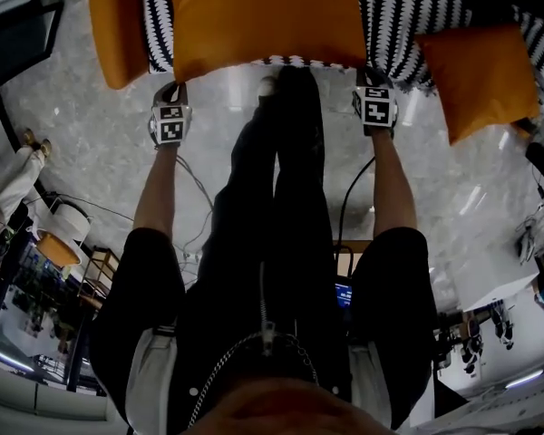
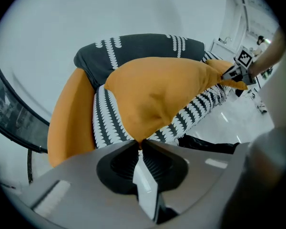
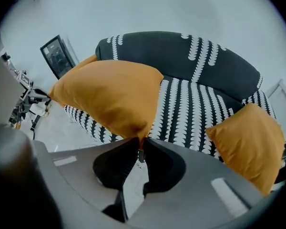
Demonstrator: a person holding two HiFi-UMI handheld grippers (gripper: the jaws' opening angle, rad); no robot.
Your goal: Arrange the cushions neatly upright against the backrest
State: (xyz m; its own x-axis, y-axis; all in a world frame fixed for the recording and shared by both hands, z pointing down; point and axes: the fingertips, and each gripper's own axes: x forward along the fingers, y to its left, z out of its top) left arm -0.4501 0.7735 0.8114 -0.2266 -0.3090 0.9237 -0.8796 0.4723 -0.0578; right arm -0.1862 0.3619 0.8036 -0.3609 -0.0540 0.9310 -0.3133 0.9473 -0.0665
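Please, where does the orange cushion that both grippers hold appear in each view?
Head view: cushion at top centre.
Left gripper view: cushion in the centre, above the jaws.
Right gripper view: cushion left of centre, above the jaws.
Shared landmark: the patterned sofa behind it.

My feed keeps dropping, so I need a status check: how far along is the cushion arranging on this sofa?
Done: nothing clearly; the left cushion stands on edge at the end of the sofa. In hand: the middle cushion, pinched at its lower corners by the left hand-held gripper and right hand-held gripper. Left: set it against the backrest, then straighten the tilted right cushion.
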